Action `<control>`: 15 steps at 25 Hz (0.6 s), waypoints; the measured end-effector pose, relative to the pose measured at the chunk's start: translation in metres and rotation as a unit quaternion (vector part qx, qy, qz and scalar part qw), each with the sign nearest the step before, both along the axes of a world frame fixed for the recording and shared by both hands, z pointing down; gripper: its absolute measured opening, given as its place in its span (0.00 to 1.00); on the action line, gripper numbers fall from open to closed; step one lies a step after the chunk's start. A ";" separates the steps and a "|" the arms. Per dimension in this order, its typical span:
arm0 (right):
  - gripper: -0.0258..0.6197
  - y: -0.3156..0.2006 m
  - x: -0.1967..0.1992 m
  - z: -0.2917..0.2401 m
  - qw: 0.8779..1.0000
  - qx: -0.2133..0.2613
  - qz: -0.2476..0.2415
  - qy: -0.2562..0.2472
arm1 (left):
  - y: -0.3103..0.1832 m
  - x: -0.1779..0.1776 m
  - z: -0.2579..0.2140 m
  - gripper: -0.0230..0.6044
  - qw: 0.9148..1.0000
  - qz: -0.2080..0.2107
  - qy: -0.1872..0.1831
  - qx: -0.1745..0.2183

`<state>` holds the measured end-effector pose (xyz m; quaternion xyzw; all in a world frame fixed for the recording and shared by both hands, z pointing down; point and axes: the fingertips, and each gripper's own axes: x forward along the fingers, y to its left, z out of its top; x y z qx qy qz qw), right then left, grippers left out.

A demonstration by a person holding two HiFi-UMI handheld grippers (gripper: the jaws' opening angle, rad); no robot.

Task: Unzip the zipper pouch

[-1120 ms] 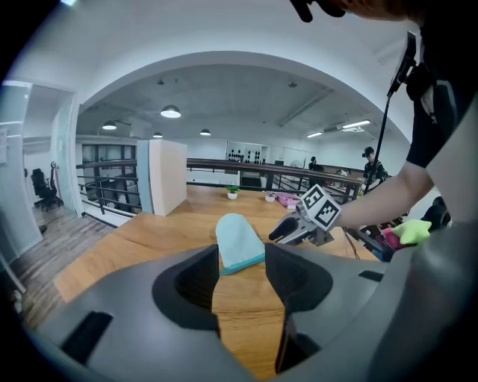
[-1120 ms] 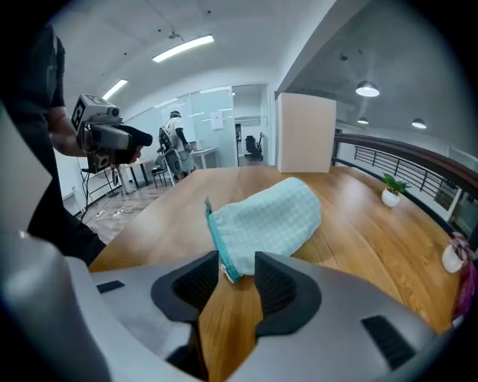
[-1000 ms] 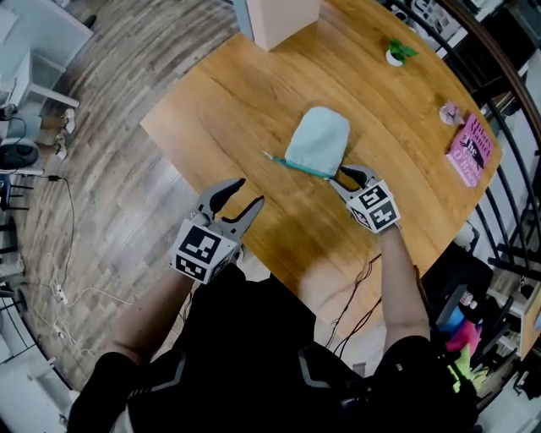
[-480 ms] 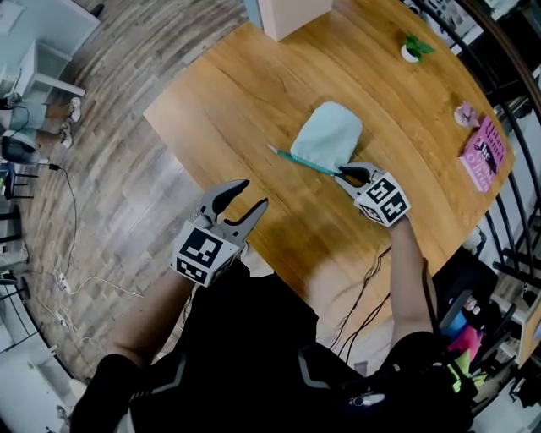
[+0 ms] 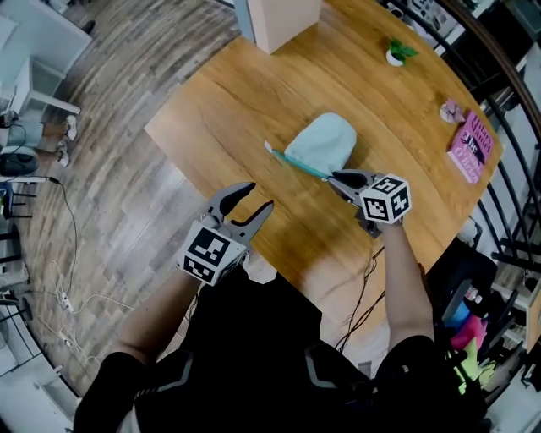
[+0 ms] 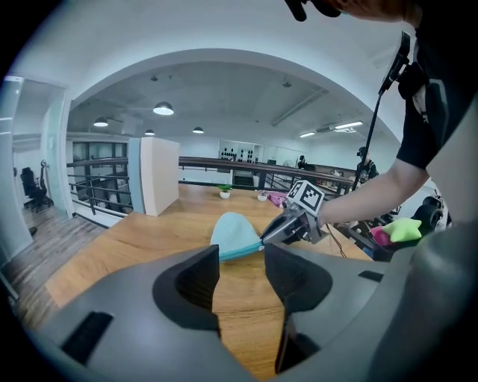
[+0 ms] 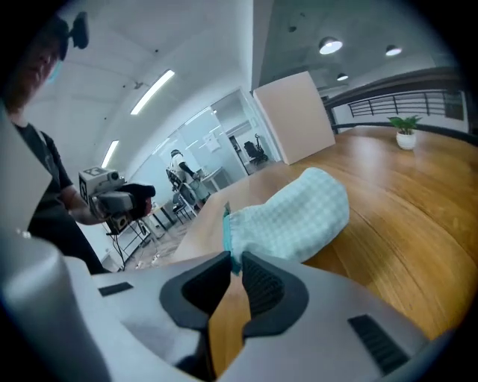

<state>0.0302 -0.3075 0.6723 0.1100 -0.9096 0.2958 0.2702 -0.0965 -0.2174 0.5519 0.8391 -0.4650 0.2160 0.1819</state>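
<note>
A pale teal zipper pouch (image 5: 323, 142) lies on the wooden table (image 5: 254, 93), its darker teal zipper edge (image 5: 296, 163) facing me. My right gripper (image 5: 332, 178) sits at the right end of that edge. Its jaws have just been closing, and in the right gripper view (image 7: 234, 261) the tips pinch the zipper strip of the pouch (image 7: 295, 213). My left gripper (image 5: 258, 196) hangs open over the table's near edge, well short of the pouch, with nothing in it. From the left gripper view (image 6: 242, 250) the pouch (image 6: 233, 233) lies ahead, with the right gripper (image 6: 265, 239) on its end.
A pink book (image 5: 470, 145) and a small pink object (image 5: 449, 111) lie at the table's right edge. A small potted plant (image 5: 396, 52) and a pale box (image 5: 279, 17) stand at the far side. A dark railing runs along the right.
The right gripper's jaws, open around the pouch's zipper end a second ago, have narrowed onto it, and the gripper has rolled and risen a little. The left gripper has stayed put.
</note>
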 end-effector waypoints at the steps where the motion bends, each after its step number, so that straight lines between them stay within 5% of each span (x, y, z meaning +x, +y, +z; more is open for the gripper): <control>1: 0.13 0.002 -0.001 -0.007 1.000 -0.010 0.011 -0.007 | -0.001 0.002 -0.003 0.37 1.000 0.006 0.001 0.004; 10: 0.12 0.021 -0.009 -0.078 0.979 -0.113 0.136 -0.103 | -0.010 0.022 -0.028 0.35 0.996 0.086 0.007 0.031; 15: 0.12 0.040 -0.011 -0.119 0.962 -0.143 0.185 -0.144 | -0.017 0.042 -0.040 0.30 0.985 0.155 -0.016 0.071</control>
